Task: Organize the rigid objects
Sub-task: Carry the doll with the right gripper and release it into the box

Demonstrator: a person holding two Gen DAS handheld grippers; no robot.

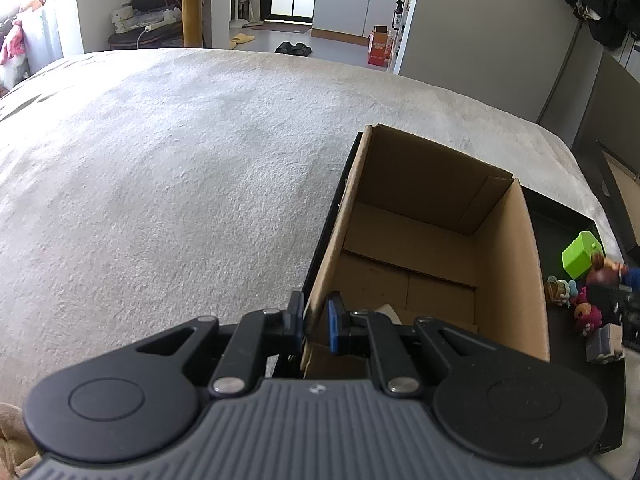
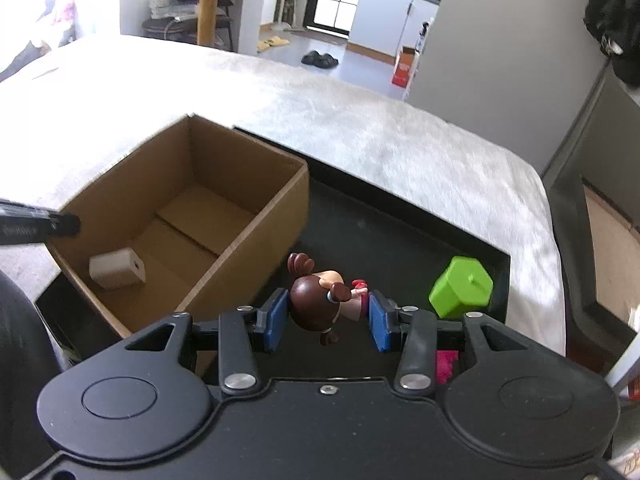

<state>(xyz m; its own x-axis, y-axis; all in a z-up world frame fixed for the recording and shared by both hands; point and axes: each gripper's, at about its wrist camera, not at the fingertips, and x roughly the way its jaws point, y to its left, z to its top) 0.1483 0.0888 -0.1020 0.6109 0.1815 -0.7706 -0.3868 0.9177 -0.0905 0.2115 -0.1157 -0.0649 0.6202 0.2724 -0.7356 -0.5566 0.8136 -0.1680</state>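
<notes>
Left wrist view shows the left gripper (image 1: 314, 322) with its blue pads (image 1: 333, 326) closed down on the near left wall of the cardboard box (image 1: 516, 264), one pad outside the wall and one inside, pinching the cardboard between them. The box stands open-topped at the left end of a black tray (image 1: 560, 216), which lies on a pale fuzzy blanket (image 1: 180, 180). In the tray's right part, past the box's right wall, sits a green block (image 1: 580, 254) near the far right corner, with a cluster of small figures (image 1: 586, 312) nearer the front edge, partly blurred.

Right wrist view shows the right gripper (image 2: 329, 322) partly closed on a doll figure (image 2: 320, 304) with brown hair and pigtails; both blue pads (image 2: 276, 322) press against it, one on the head and one on the body side, and it hangs above the tray (image 2: 400, 232), just right of the box's (image 2: 248, 240) right wall. The green block (image 2: 462, 286) lies beyond the right pad, near the tray's right edge. A pink item (image 2: 446, 364) peeks out below the gripper's linkage; what it is cannot be told. Inside the box, near its front left corner, lies a white block (image 2: 116, 270) with a small hole in its end. The tip of the left gripper (image 2: 66, 224) reaches in at the box's left wall.
</notes>
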